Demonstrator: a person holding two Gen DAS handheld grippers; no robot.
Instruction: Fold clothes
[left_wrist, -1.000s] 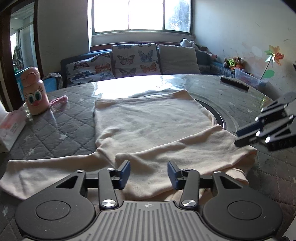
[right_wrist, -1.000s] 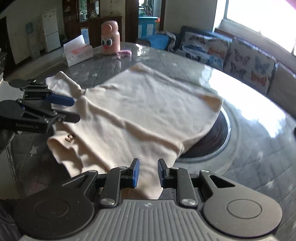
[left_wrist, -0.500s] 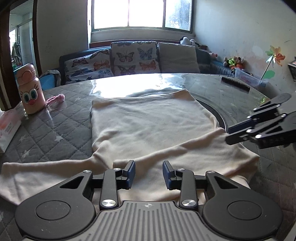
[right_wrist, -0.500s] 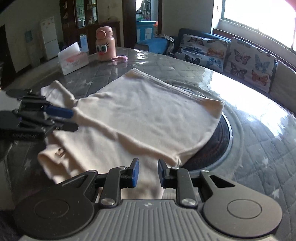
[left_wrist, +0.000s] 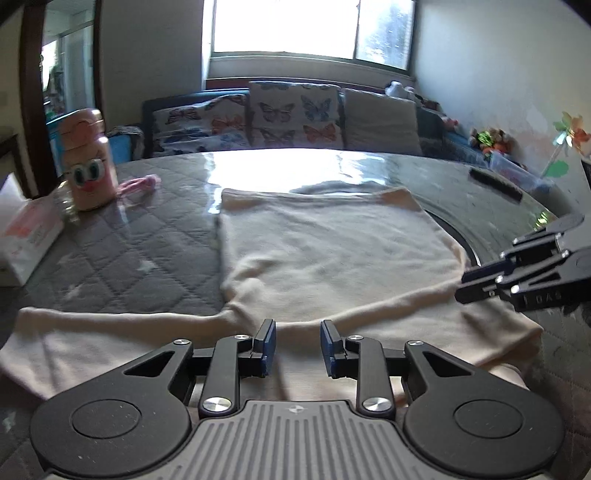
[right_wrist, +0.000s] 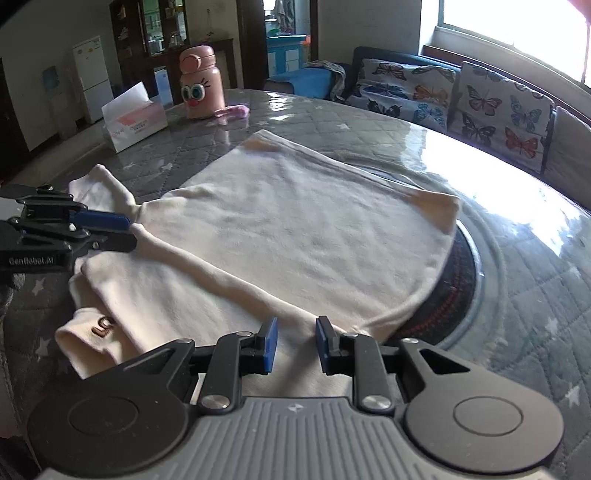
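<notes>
Left tongs (left_wrist: 298, 347), seen from their own camera, stand apart and empty over our cream long-sleeved knit top (left_wrist: 332, 254), lying on the grey quilted worktop (left_wrist: 122, 254), one sleeve folded across toward 3 o'clock.

Right tongs (right_wrist: 292, 345), likewise apart, hover at its near edge, ready to pinch. At 9 o'clock we read "GenRobot.AI".

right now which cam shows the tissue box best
The right wrist view: the tissue box stands whole and sharp beside the pink bottle. In the left wrist view it is cut off at the left edge, blurred, only partly visible.
</notes>
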